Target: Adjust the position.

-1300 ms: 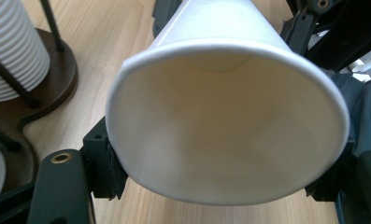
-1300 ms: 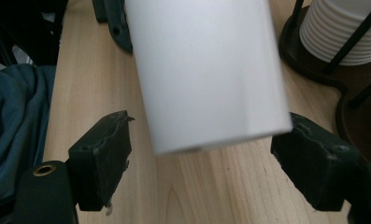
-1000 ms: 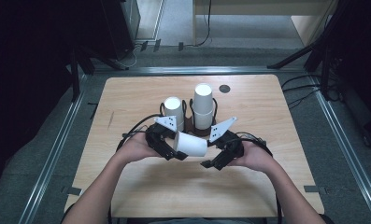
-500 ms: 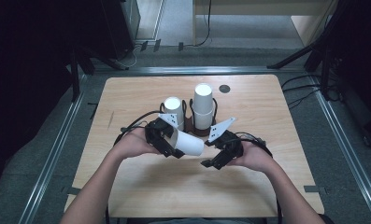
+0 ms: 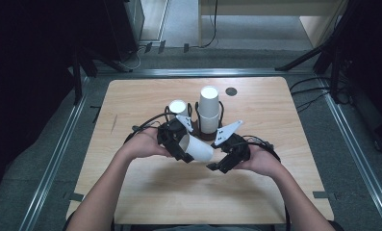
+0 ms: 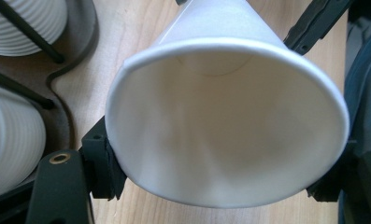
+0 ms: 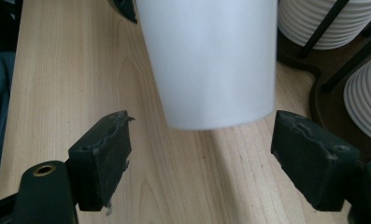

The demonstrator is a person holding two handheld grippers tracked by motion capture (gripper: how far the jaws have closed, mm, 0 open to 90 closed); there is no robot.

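1. My left gripper (image 5: 183, 147) clamps the white paper cup (image 5: 198, 148) at its rim, above the table (image 5: 145, 192); no print readable.
2. My right gripper (image 7: 206, 154): jaws open, cup's base just ahead.
3. Ribbed cup stacks (image 7: 332, 23) cut off by the frame.

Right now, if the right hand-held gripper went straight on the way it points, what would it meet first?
Most likely the closed bottom end of the white paper cup that the left hand-held gripper grips at its rim. The right hand-held gripper has open jaws, one on each side of that end, not touching it. Depth is hard to judge.
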